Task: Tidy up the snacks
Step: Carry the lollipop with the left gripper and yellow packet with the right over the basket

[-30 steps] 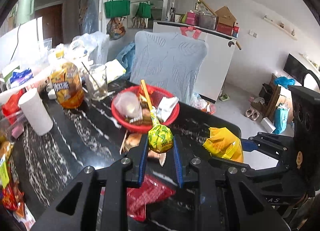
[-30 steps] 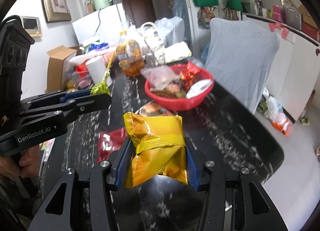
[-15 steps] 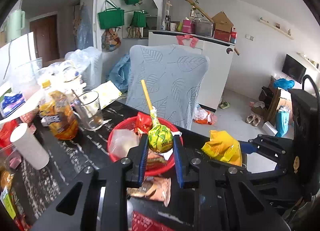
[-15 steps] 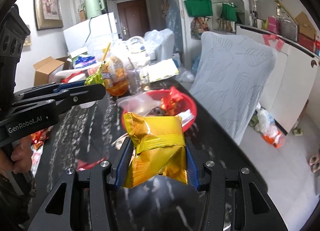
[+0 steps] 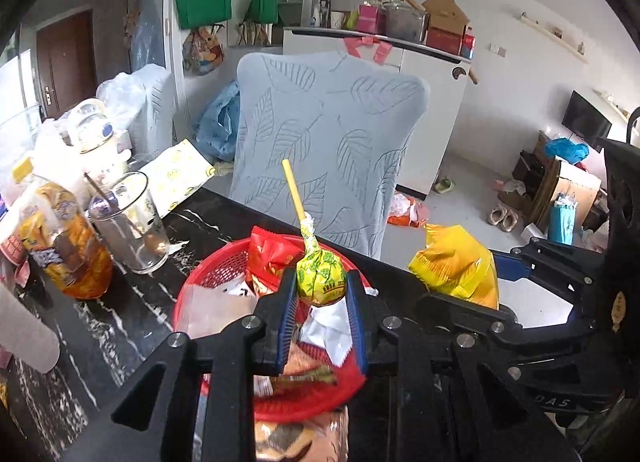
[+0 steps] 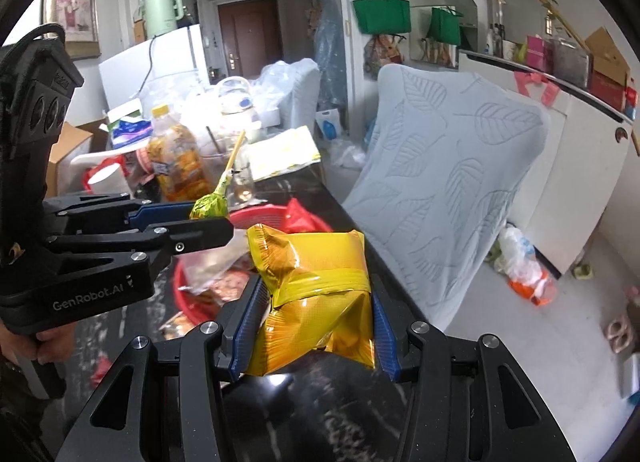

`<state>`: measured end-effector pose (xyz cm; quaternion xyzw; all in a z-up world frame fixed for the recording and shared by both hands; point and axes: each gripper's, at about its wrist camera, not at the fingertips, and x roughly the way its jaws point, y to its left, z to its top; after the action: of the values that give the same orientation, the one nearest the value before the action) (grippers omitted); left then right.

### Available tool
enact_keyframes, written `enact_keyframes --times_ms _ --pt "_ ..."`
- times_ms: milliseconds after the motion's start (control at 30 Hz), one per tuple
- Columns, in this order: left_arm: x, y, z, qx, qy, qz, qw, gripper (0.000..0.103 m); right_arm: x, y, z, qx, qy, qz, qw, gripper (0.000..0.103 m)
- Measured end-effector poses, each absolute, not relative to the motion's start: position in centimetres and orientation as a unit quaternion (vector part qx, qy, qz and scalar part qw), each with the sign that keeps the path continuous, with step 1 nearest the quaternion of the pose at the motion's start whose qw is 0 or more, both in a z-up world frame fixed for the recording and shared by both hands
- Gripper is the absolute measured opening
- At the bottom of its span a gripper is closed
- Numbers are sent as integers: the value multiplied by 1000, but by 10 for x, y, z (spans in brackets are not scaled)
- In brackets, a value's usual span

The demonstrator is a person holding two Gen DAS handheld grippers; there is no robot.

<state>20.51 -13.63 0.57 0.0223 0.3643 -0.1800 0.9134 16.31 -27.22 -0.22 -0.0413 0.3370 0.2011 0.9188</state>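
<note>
Left tongs (image 5: 321, 298): clenched on a lollipop (image 5: 320, 276) in a green-yellow wrapper, stick tilted up, held above the red basket (image 5: 218, 268). Right tongs (image 6: 314, 326): clamped on a yellow snack bag (image 6: 316, 294), held over the black marbled desk (image 5: 116, 326) just right of the basket. Basket: on the desk, holding a red packet (image 5: 272, 254) and white wrappers. Beside it: a glass (image 5: 128, 222) and an orange bottle (image 5: 60, 242).
</note>
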Motion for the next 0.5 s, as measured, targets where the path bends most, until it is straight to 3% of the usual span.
enact_keyframes --times_ms 500 --pt "239 -153 -14 45 395 -168 902 25 207 -284 -21 -25 359 204 911 49"
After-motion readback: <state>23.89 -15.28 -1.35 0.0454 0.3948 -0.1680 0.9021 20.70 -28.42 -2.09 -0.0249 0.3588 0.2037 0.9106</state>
